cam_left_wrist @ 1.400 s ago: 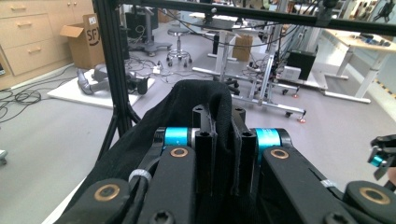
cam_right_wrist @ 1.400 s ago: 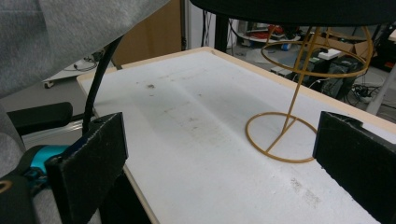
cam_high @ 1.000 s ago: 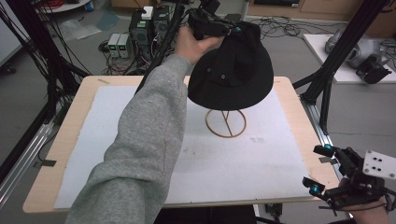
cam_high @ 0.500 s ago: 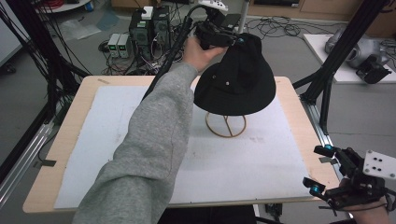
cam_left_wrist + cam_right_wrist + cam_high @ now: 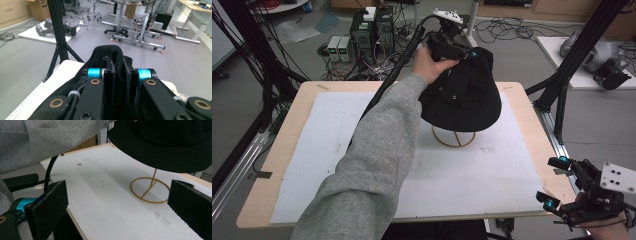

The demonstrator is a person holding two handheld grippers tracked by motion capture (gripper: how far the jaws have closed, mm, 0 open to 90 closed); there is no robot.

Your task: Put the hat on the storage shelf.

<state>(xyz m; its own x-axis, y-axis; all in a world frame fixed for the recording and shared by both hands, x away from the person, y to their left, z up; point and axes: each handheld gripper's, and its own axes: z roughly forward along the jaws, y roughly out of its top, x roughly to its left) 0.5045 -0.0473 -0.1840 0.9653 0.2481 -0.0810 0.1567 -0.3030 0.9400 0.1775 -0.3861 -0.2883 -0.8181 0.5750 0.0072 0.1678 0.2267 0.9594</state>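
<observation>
A black bucket hat (image 5: 464,95) hangs over a gold wire stand (image 5: 454,137) at the back middle of the table. Its brim hides the top of the stand, and whether the hat rests on it I cannot tell. My left gripper (image 5: 452,47) is shut on the hat's crown. In the left gripper view a fold of black fabric (image 5: 110,53) is pinched between the closed jaws of that gripper (image 5: 117,65). My right gripper (image 5: 554,182) stands open off the table's front right corner. Between the open jaws of this gripper (image 5: 120,202) I see the stand's ring (image 5: 150,188) below the hat (image 5: 170,142).
A white mat (image 5: 337,150) covers the wooden table (image 5: 297,115). A grey sleeve (image 5: 377,165) stretches across the table's middle from the front. Black frame legs (image 5: 562,85) stand at the right edge. Electronics boxes (image 5: 362,30) and cables lie on the floor behind.
The left hand has brought the hat down and a little to the right, so its brim now covers more of the stand's upright. The right gripper has not moved.
</observation>
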